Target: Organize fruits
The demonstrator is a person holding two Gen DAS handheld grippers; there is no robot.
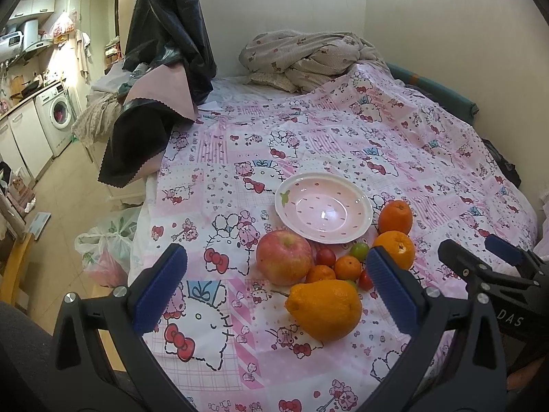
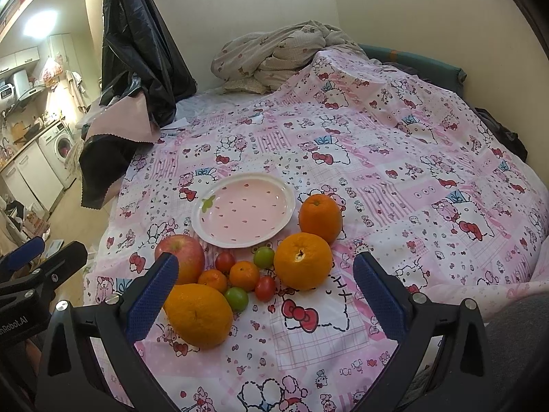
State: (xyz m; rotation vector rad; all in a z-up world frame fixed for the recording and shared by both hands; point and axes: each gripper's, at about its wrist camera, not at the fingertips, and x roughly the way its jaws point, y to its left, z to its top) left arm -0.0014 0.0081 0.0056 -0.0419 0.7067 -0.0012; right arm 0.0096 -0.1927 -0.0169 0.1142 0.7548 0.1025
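A pink strawberry-patterned plate (image 1: 322, 213) (image 2: 243, 209) lies empty on the pink cartoon cloth. In front of it sit a red apple (image 1: 284, 256) (image 2: 180, 255), a big knobbed orange (image 1: 324, 309) (image 2: 199, 314), two round oranges (image 1: 395, 217) (image 2: 302, 261) and several small tangerines, red tomatoes and green fruits (image 1: 347, 267) (image 2: 244, 275). My left gripper (image 1: 274, 274) hovers open just short of the fruit pile. My right gripper (image 2: 266, 278) is open too, framing the small fruits; its tip (image 1: 480, 257) shows in the left wrist view.
A crumpled blanket (image 1: 302, 58) lies at the far side by the wall. Black plastic sheeting (image 1: 164, 68) hangs at the left corner. Off the left edge are the floor, a plastic bag (image 1: 106, 250) and a kitchen with a washing machine (image 1: 56, 116).
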